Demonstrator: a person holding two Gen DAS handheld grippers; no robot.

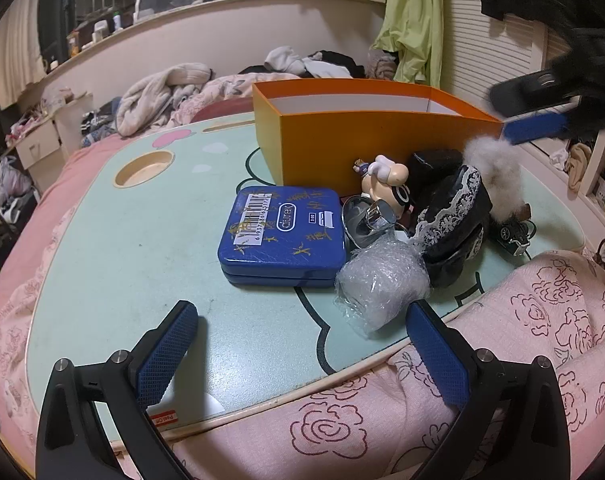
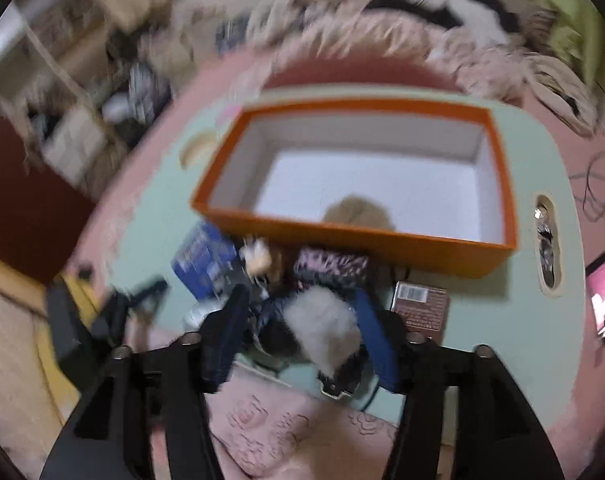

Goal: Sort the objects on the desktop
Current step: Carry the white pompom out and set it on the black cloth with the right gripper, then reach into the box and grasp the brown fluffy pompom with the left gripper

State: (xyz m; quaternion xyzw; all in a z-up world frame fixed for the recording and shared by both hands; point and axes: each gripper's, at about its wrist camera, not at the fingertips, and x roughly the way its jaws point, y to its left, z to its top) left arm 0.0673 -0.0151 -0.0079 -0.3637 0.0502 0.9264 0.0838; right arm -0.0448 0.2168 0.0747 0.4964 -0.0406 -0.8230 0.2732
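Left tongs (image 1: 298, 356) hover wide and empty, near the counter (image 1: 142, 248) edge. Right tongs (image 2: 302, 336), spread, straddle a fluffy pompom (image 2: 322, 320) among clutter near the empty orange box (image 2: 342, 236), seemingly to sort it.

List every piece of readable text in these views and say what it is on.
"durex": lid of the blue tin.
"6 937186625172", last digits uncertain: barcode sticker on that tin.
"Peel Off": red tab at the table edge.
Brown box: print blurred, unreadable.
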